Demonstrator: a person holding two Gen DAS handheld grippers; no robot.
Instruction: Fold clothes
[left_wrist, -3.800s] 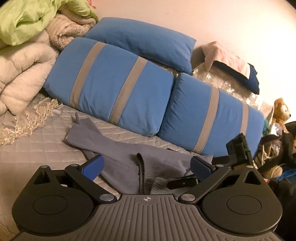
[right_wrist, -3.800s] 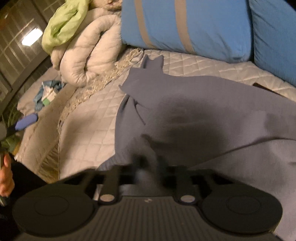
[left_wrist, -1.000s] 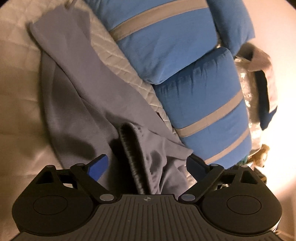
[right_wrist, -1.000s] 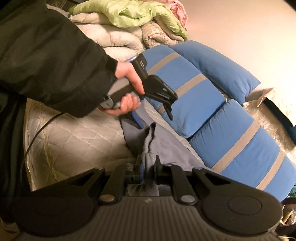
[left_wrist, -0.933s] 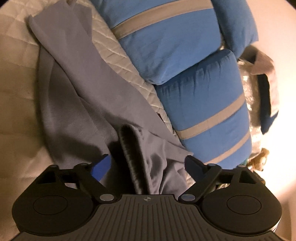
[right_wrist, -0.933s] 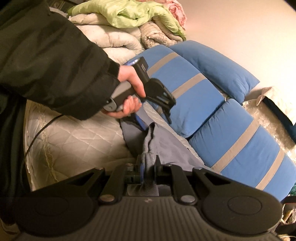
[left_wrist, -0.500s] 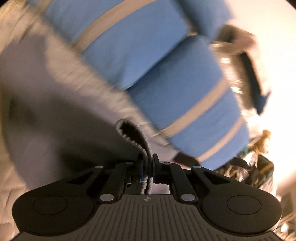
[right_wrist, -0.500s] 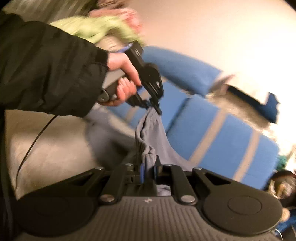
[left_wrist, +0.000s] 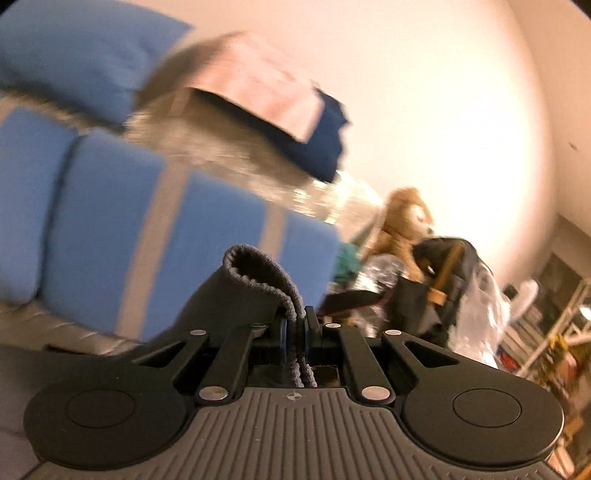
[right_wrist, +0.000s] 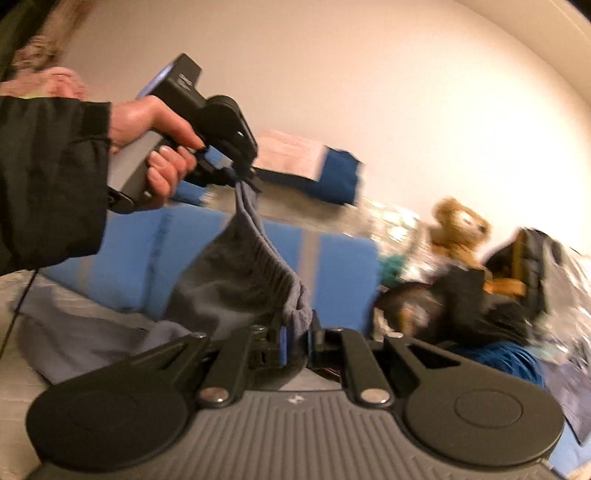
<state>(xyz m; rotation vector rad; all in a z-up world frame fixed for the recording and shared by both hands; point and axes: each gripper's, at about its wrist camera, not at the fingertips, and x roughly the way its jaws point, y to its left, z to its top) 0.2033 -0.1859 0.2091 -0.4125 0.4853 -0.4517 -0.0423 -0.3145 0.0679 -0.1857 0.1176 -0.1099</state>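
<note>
A grey knit garment (right_wrist: 236, 273) hangs in the air above the bed, stretched by its ribbed waistband between both grippers. My left gripper (left_wrist: 295, 328) is shut on the waistband's edge (left_wrist: 258, 273), which curls up in front of its jaws. The right wrist view shows that same left gripper (right_wrist: 245, 177), held in a person's hand (right_wrist: 159, 147), pinching the band's upper end. My right gripper (right_wrist: 297, 338) is shut on the band's lower end. The rest of the garment trails down onto the quilt (right_wrist: 74, 332).
Blue cushions with grey stripes (left_wrist: 166, 236) line the wall behind the bed. Folded pink and navy cloth (left_wrist: 280, 114) lies above them. To the right are a teddy bear (right_wrist: 458, 229), a dark bag (right_wrist: 498, 295) and clutter. A black sleeve (right_wrist: 44, 177) fills the left.
My left gripper closed on the garment's waistband and rose with it. Both grippers lifted the garment off the bed, and both views swung up toward the wall.
</note>
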